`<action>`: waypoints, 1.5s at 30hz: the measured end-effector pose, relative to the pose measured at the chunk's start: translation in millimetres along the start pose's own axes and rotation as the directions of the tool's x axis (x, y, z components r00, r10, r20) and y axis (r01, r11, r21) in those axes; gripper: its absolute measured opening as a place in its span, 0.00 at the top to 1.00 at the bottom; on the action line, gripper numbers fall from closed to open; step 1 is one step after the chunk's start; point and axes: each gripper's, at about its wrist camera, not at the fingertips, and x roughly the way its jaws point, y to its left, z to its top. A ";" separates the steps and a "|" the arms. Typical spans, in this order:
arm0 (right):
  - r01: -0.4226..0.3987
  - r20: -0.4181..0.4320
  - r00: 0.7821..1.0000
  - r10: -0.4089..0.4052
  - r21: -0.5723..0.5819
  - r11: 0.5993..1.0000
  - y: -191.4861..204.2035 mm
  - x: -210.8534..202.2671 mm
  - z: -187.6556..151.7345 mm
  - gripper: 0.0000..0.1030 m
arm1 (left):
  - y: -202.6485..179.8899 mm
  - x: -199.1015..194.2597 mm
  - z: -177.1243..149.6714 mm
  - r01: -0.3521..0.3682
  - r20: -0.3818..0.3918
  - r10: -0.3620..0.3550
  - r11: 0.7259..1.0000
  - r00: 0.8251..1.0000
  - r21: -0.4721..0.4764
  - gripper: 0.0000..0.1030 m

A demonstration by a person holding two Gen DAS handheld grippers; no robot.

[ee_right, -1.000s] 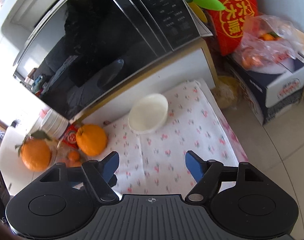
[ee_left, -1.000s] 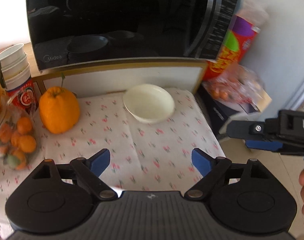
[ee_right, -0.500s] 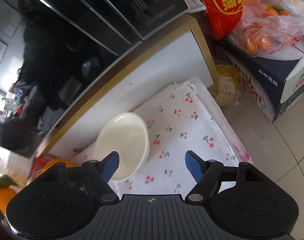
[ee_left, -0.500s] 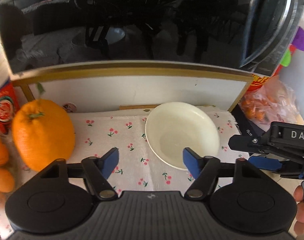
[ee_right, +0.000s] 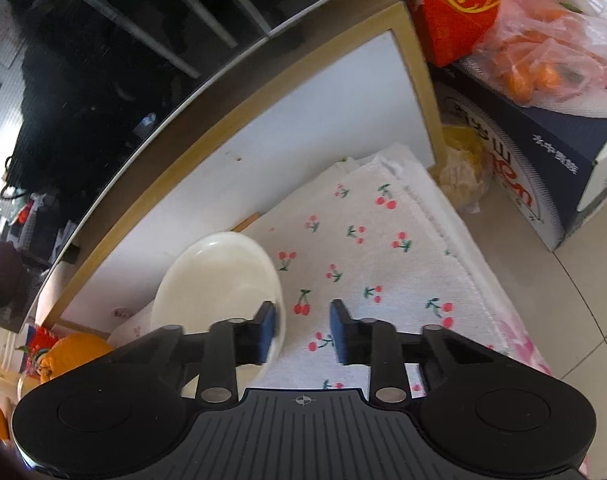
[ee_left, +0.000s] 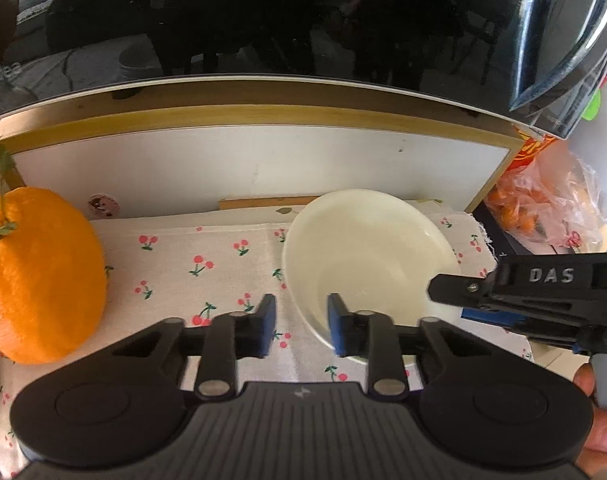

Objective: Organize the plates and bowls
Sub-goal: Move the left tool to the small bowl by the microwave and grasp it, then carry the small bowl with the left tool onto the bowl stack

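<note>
left gripper (ee_left: 299,330): closing astride white bowl (ee_left: 367,256) rim | right gripper (ee_right: 301,330): closing astride opposite rim | risk: bowl tips if pads slip

The left gripper (ee_left: 299,330) points down at a slant toward the white bowl (ee_left: 367,256). Its jaws are closing, one blue pad on each side of the bowl's near left rim. The right gripper (ee_right: 299,330) also slants down, at the bowl's right rim. Its jaws are closing too, the left pad inside the rim and the other outside. A hand (ee_left: 601,424) holds the right gripper.
</note>
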 end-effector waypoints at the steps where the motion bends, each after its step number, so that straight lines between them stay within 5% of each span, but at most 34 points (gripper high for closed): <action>1: -0.002 -0.001 1.000 0.002 -0.010 1.000 2.4 0.7 -0.7 0.82 | -1.1 -0.3 0.2 0.004 0.001 -0.004 1.000 1.000 0.007 0.85; 4: 0.002 -0.006 1.000 -0.003 -0.048 0.999 10.6 2.2 -2.9 0.93 | -6.5 -2.8 0.1 -0.010 0.009 0.010 0.999 1.000 0.035 0.86; 16: 0.008 0.016 1.000 -0.007 -0.067 0.998 23.0 -20.1 -7.5 0.93 | -13.1 -22.3 -3.7 -0.024 0.030 0.022 0.998 0.999 0.053 0.86; 45: -0.003 0.063 0.998 0.012 -0.133 0.991 60.3 -134.6 -47.6 0.93 | -22.5 -138.3 -33.1 0.002 0.089 -0.004 1.000 0.996 0.030 0.86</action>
